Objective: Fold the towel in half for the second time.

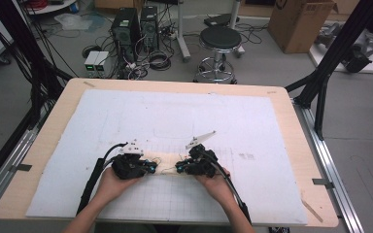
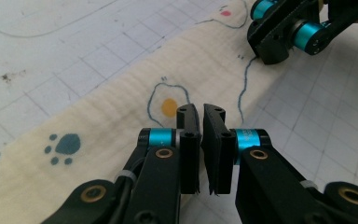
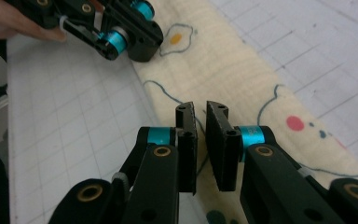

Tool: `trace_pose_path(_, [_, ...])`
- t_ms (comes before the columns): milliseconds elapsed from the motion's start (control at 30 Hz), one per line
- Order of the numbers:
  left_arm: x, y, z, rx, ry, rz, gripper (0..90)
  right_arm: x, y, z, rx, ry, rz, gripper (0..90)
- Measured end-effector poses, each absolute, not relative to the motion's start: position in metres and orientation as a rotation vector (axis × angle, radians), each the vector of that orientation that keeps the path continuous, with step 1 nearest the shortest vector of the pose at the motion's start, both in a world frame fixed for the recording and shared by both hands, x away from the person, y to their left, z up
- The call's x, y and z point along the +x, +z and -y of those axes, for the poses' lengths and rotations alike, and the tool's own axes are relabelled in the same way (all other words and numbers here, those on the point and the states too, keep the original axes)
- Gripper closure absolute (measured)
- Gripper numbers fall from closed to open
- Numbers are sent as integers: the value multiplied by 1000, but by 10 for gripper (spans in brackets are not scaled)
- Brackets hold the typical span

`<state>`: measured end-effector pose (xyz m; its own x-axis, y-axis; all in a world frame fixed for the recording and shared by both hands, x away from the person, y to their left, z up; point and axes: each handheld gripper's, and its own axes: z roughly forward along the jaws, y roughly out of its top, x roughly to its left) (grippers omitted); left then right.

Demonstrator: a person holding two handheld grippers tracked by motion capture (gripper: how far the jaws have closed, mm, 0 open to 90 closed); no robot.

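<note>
A cream cloth strip (image 1: 166,169) printed with a fried egg, a paw and a red dot lies flat on the white grid mat near the front. My left gripper (image 1: 151,167) sits at its left end and my right gripper (image 1: 178,168) at its right end, tips facing each other. In the left gripper view the jaws of the left gripper (image 2: 201,109) stand almost together over the near edge of the cloth (image 2: 121,107), pinching it. In the right gripper view the right gripper (image 3: 201,108) is likewise closed on the edge of the cloth (image 3: 242,70).
The white mat (image 1: 175,116) covers most of a wooden table (image 1: 53,126). On the floor beyond stand a black stool (image 1: 219,41), computer towers (image 1: 126,29) and a cardboard box (image 1: 298,22). Black frame posts (image 1: 335,48) rise at both sides.
</note>
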<state>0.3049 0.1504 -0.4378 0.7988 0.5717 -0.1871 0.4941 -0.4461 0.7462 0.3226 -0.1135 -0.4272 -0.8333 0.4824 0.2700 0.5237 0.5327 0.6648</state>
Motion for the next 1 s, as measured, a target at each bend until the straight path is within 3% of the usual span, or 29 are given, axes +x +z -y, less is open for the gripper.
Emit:
trace_pose_path(533, [299,-437,-175,2120,132,-794,794,317,-432,132,-855,-1181,2781,794])
trace_pose_path(1000, [295,-437,-197,2094,147,-808,772,316,-435,181,-905,-1240,2773,767])
